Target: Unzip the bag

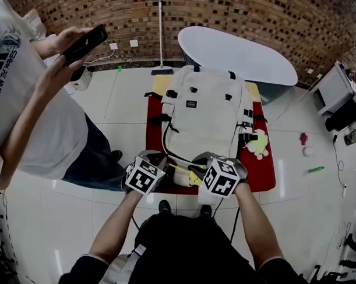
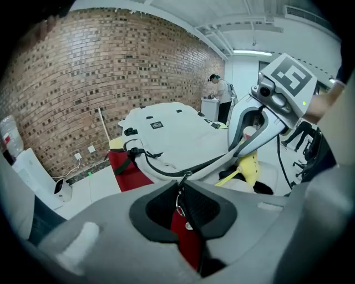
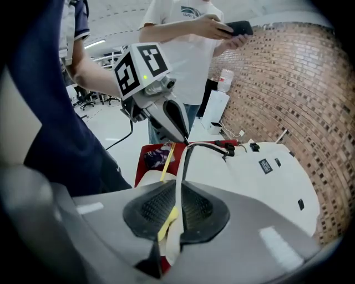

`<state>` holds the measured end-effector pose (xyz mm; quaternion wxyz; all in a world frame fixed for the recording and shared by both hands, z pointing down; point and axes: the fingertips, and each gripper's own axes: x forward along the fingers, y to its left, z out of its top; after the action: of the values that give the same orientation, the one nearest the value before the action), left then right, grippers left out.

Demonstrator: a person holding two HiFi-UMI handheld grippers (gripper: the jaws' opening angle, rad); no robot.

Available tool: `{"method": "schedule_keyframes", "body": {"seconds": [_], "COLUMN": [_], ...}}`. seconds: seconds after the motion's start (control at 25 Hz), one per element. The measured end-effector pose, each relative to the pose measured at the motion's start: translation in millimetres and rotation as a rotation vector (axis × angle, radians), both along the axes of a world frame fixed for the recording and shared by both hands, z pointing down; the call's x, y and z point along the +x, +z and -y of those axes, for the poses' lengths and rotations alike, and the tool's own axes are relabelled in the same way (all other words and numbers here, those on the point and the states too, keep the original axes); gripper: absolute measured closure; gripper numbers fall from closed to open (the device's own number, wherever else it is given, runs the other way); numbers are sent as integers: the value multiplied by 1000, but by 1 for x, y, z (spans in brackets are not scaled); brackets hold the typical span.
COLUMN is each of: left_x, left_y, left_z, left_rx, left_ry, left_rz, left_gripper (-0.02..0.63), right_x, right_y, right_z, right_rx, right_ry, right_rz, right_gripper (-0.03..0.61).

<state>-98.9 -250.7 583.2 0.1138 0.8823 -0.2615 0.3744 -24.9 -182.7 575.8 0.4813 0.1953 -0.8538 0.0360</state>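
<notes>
Two grippers meet at the near end of the cream bag (image 1: 205, 110), which lies flat on a red mat (image 1: 267, 171). Left gripper (image 2: 180, 194): jaws almost together, pinching the metal zipper pull (image 2: 178, 206). Right gripper (image 3: 177, 202): jaws clamped on the bag's near edge, with a yellow strap (image 3: 166, 221) caught between the pads as well. Small black label (image 1: 191, 104) on the bag's front, writing too small to read. At far left a bystander holds a dark phone (image 1: 85, 43); the shirt print (image 1: 7, 62) is partly legible, "THE WAVES".
</notes>
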Motion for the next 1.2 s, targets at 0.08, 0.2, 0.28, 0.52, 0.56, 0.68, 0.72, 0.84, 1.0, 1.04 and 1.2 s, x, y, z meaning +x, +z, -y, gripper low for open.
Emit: {"method": "schedule_keyframes", "body": {"seconds": [0.08,0.2,0.28,0.52,0.56,0.68,0.72,0.84,1.0,1.04,1.2], "left_x": [-3,-6,-6,-1,0,5,6,3,-1,-1,0], "left_y": [0,-4,-5,-1,0,2,3,8,7,6,4], "left_z": [6,10,12,26,29,32,34,38,33,31,23], "left_rx": [-4,-18,-34,-38,-34,-20,-13,-20,-35,-35,-59], "left_ry": [-2,15,34,93,103,137,146,151,154,160,179], "left_rz": [-6,-12,-25,-33,-33,-23,-15,-7,-34,-43,-73], "left_gripper": [577,575,577,578,578,577,577,577,577,578,578], "right_x": [1,4,4,7,9,12,11,9,9,9,18], "right_y": [-3,-11,-15,-13,-12,-10,-9,-11,-17,-21,-35], "right_z": [1,-1,-1,7,9,10,10,11,11,12,15], "right_rx": [-2,-7,-12,-15,-12,-17,-23,-24,-20,-15,4], "right_ry": [20,57,88,214,241,293,297,299,336,352,383], "right_rz": [-1,-3,6,56,68,84,76,56,105,133,173], "right_gripper": [543,543,543,538,535,538,540,540,536,527,463]}}
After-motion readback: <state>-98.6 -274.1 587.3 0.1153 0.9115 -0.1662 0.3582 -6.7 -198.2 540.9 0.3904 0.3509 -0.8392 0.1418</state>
